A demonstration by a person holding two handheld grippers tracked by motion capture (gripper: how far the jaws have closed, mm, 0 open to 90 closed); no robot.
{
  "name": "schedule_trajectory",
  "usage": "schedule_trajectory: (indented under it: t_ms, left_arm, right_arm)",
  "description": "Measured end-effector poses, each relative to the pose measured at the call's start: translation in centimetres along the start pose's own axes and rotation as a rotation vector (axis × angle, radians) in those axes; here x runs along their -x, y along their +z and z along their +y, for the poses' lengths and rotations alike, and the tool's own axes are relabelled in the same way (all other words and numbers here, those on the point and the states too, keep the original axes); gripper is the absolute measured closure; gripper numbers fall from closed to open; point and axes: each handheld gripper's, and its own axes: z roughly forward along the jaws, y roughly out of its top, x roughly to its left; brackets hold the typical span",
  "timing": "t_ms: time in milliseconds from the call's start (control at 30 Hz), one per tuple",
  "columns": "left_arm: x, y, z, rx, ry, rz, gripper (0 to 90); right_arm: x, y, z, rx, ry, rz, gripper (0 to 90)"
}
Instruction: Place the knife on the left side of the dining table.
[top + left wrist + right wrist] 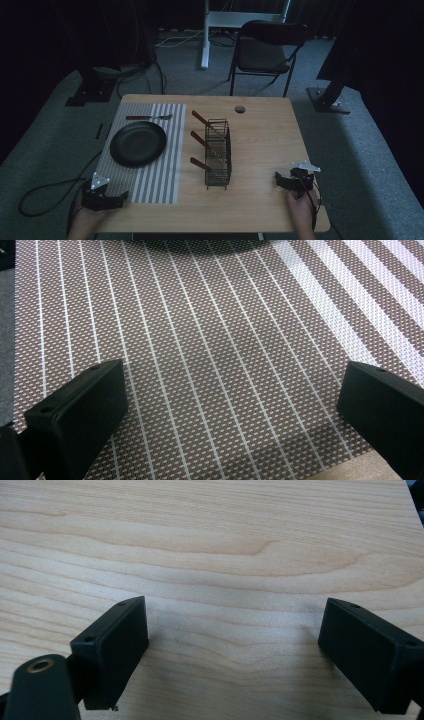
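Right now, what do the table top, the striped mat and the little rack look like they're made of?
The table top looks like light wood or wood-look laminate: pale grain lines, matte sheen. The striped mat appears to be woven vinyl or similar fibre: a fine brown-and-white weave shows. The rack looks like dark metal wire, an open grid; its finish is too small to tell.

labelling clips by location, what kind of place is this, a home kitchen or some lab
Likely a lab or recording studio, not a home kitchen. A lone wooden table stands on grey carpet amid dark curtains, with metal stand bases, floor cables and a folding chair around it. The placemat, plate and cutlery rack look staged.
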Motion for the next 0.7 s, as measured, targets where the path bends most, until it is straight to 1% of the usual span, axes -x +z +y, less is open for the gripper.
schedule_trajectory:
  t_ms: [100, 167, 233, 333, 367, 433, 467, 500, 533, 567, 667, 700]
  left_arm:
    - [-0.1, 0.0, 0.0, 0.0, -0.002, 0.0, 0.5]
    - [-0.1, -0.1, 0.0, 0.006, -0.016, -0.028, 0.5]
    - [-0.1, -0.2, 0.1, 0.011, -0.019, -0.029, 0.5]
    - [0.7, -0.7, 0.5, 0.017, -0.005, -0.047, 0.5]
    - [0.7, -0.7, 0.5, 0.017, -0.005, -0.047, 0.6]
    - [1.3, -0.9, 0.9, 0.019, 0.004, -0.065, 0.6]
    - [1.7, -0.9, 1.1, 0.017, 0.016, -0.075, 0.6]
    - [1.7, -0.9, 1.1, 0.017, 0.016, -0.075, 0.6]
    - [2.2, -0.8, 1.3, 0.004, 0.035, -0.082, 0.6]
    - [2.2, -0.8, 1.3, 0.004, 0.035, -0.082, 0.7]
    - [2.6, -0.7, 1.4, 0.002, 0.053, -0.086, 1.6]
    - [2.7, -0.7, 1.5, 0.004, 0.052, -0.099, 1.6]
  right_arm:
    - [0.0, 0.0, 0.0, 0.0, 0.0, 0.0, 11.6]
    - [0.0, 0.0, 0.0, 0.0, 0.0, 0.0, 11.6]
    - [0.0, 0.0, 0.0, 0.0, 0.0, 0.0, 11.6]
    - [0.0, 0.0, 0.0, 0.0, 0.0, 0.0, 11.6]
    - [0.0, 0.0, 0.0, 0.0, 0.0, 0.0, 11.6]
    - [0.0, 0.0, 0.0, 0.0, 0.0, 0.0, 11.6]
    - [0.0, 0.0, 0.0, 0.0, 0.0, 0.0, 11.6]
    - [0.0, 0.0, 0.0, 0.0, 0.0, 0.0, 11.6]
    - [0.0, 0.0, 0.0, 0.0, 0.0, 0.0, 11.6]
    - [0.0, 0.0, 0.0, 0.0, 0.0, 0.0, 11.6]
    - [0.0, 0.0, 0.0, 0.0, 0.0, 0.0, 11.6]
    - [0.0, 0.0, 0.0, 0.0, 0.0, 0.0, 11.6]
